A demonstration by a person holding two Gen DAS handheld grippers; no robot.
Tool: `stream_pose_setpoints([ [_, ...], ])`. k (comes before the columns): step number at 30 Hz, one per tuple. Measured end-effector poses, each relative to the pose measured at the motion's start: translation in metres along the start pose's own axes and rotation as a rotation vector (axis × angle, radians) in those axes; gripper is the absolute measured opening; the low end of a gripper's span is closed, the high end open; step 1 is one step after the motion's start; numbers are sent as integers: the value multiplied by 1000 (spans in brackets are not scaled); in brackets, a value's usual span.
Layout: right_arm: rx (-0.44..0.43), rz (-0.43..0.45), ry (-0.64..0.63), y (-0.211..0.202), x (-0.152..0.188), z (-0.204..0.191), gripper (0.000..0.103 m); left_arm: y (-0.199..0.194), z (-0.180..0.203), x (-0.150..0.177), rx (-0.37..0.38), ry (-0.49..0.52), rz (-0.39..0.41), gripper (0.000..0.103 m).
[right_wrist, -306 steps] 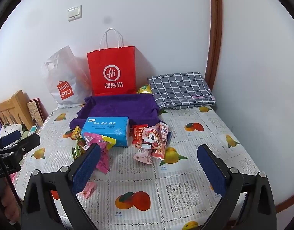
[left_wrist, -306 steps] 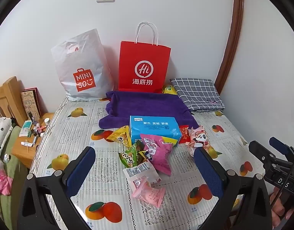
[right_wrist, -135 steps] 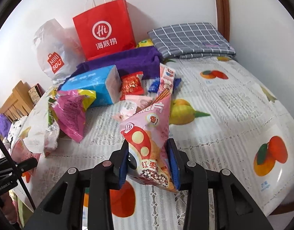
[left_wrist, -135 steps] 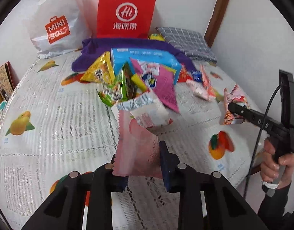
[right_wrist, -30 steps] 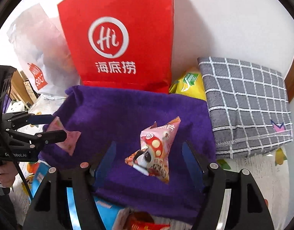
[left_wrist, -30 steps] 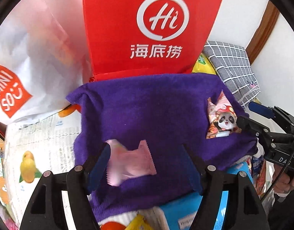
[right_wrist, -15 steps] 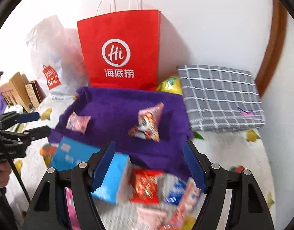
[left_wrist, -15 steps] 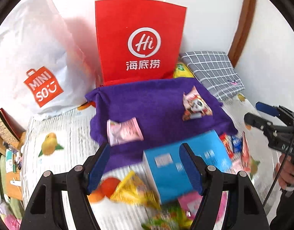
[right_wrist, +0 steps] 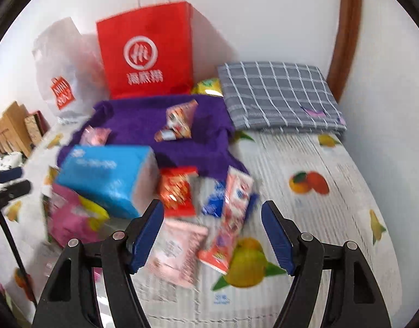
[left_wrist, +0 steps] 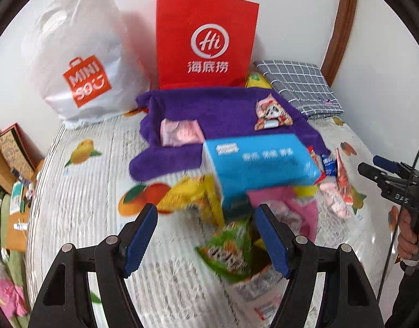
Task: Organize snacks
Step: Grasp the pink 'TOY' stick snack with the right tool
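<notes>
On the purple cloth [left_wrist: 209,106] lie a pink packet [left_wrist: 179,132] and a raccoon-print packet [left_wrist: 272,113]; the right wrist view shows the same cloth [right_wrist: 143,120] with both packets [right_wrist: 94,135] [right_wrist: 179,123]. My left gripper [left_wrist: 206,237] stands open and empty above a green packet [left_wrist: 228,248] and a yellow one [left_wrist: 193,199], beside the blue tissue box [left_wrist: 261,161]. The jaws of my right gripper [right_wrist: 212,236] are closing, with nothing between the pads. It hovers over a pale pink packet [right_wrist: 176,251], a long red-and-white packet [right_wrist: 231,218] and a red packet [right_wrist: 178,194].
A red paper bag [left_wrist: 206,41] and a white plastic bag [left_wrist: 81,63] stand against the back wall. A folded grey checked cloth [right_wrist: 277,95] lies at the back right, and a yellow bag [right_wrist: 206,86] peeks out behind the purple cloth. A wooden stand with clutter [left_wrist: 15,158] sits at the left.
Both grippers have drawn back from the purple cloth, leaving the pink packet and the raccoon packet lying on it. The loose snack pile and blue box now lie under the jaws.
</notes>
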State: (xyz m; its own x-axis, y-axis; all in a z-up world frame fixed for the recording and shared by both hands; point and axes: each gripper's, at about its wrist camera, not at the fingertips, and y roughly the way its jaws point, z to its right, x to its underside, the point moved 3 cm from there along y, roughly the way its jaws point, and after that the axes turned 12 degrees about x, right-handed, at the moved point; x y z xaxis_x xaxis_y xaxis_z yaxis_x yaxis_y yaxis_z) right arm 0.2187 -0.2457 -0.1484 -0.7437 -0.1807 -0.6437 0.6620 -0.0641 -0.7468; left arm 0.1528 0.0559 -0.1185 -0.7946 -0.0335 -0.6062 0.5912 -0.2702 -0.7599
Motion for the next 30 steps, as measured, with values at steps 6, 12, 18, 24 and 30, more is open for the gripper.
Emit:
stream_pose_setpoints([
  [6,-34,-54,109,27,17,21,56,-3,-20,22,-8,-60,12,72],
  [12,-83,-105,160,55,21,23,48,0,-34,34,-17,-111,2,72],
  [18,-100,-131,177,73,22,18,35,-6,-40,36,22,-142,25,72],
  [24,-91,-130,165,59,30,23,21,4,-38,32,37,-153,30,72],
  [30,-90,-90,81,36,51,17,22,17,-39,20,62,-170,36,72],
])
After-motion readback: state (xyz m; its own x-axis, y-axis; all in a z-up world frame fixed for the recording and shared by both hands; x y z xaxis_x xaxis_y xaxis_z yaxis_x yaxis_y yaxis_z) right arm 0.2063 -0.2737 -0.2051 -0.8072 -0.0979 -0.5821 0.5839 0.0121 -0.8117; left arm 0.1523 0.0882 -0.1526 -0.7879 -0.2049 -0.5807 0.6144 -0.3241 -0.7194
